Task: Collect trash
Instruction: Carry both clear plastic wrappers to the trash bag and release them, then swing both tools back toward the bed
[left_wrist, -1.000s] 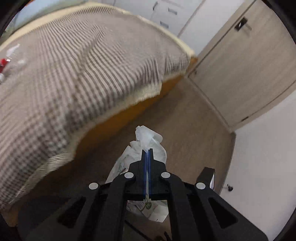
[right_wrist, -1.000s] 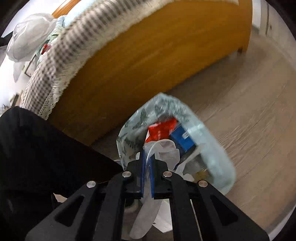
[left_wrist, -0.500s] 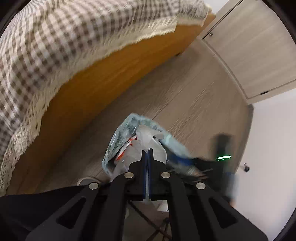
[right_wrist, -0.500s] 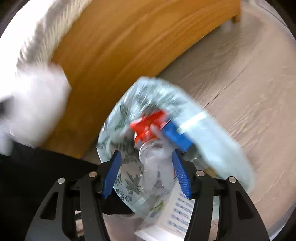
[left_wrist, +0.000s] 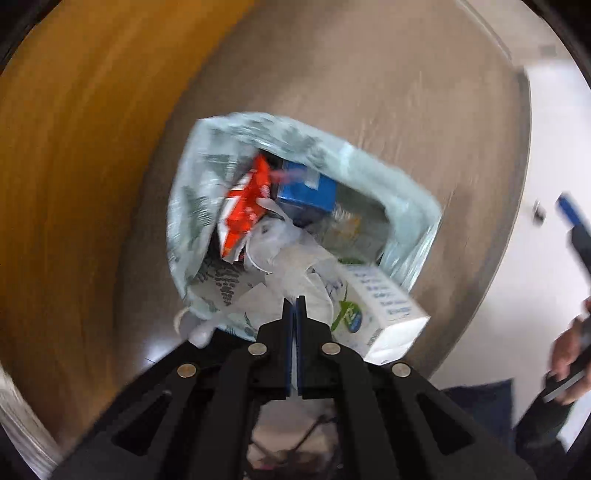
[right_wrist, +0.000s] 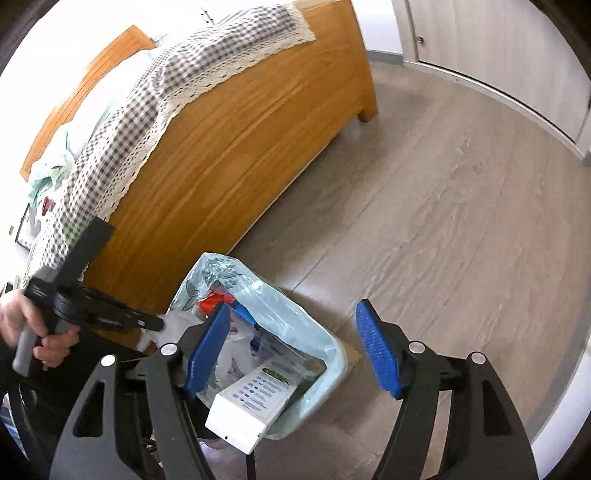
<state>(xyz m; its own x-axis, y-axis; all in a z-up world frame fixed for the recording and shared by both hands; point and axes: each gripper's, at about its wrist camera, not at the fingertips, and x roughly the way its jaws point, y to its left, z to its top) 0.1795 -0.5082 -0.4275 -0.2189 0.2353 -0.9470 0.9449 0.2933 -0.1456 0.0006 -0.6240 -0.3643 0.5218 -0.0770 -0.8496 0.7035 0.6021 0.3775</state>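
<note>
Trash bag (right_wrist: 258, 350) stood on floor (right_wrist: 461, 221) against bed frame (right_wrist: 240, 155). Left gripper (left_wrist: 293, 306) clamped white plastic (left_wrist: 291, 258); right gripper (right_wrist: 291, 347), just opened, held nothing.

One trash bag (right_wrist: 314, 343); one white carton (right_wrist: 251, 410); one red wrapper (left_wrist: 245, 206); one blue box (left_wrist: 306, 192); two hand-held grippers.
</note>
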